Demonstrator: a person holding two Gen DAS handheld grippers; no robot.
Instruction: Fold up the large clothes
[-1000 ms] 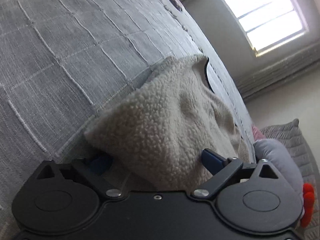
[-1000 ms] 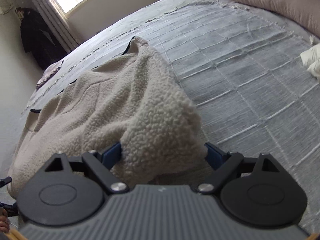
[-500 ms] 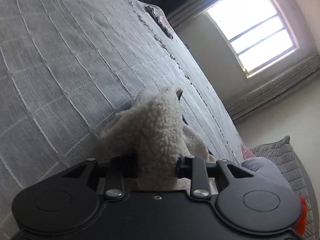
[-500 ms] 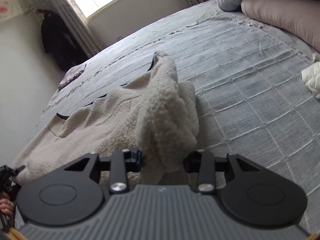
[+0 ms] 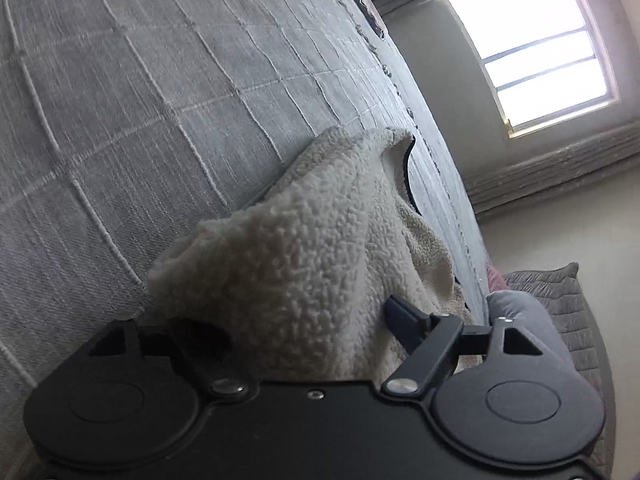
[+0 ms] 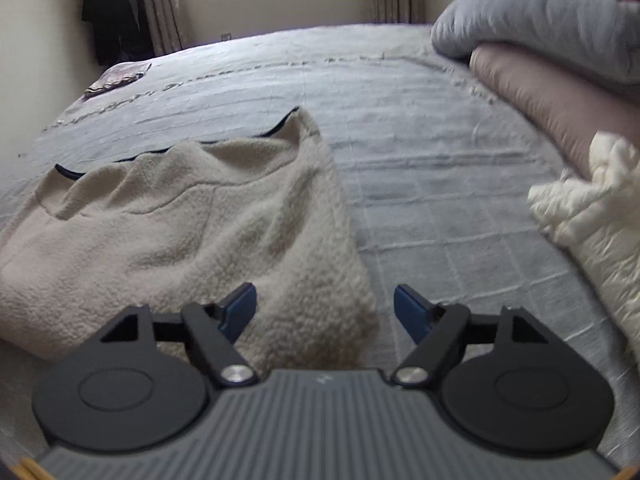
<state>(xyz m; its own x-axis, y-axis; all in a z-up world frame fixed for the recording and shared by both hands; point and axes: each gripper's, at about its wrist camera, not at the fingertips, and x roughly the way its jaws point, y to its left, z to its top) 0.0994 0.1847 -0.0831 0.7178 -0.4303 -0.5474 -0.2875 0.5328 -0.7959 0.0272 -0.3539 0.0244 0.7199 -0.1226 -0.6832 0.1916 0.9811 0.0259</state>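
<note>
A cream fleece garment point(image 6: 168, 224) with dark trim lies spread on the grey bedspread point(image 6: 420, 184). My right gripper point(image 6: 324, 306) is open just above the garment's near right corner, fingers apart and nothing between the pads. In the left wrist view the same fleece point(image 5: 312, 264) bulges up between the fingers of my left gripper point(image 5: 296, 320). That gripper is open; its right finger point(image 5: 404, 312) stands clear of the cloth and its left finger is hidden behind the fleece.
A white puffy garment point(image 6: 588, 224) lies at the right on the bed. A pink pillow point(image 6: 536, 92) and a grey duvet point(image 6: 552, 20) sit at the far right. A small dark cloth point(image 6: 116, 78) lies at the far left corner. A window point(image 5: 536, 52) lights the room.
Both grippers were shut on pinched-up fleece half a second ago. Now both are open and the garment has dropped back flat on the bed. The right gripper has swung to the right.
</note>
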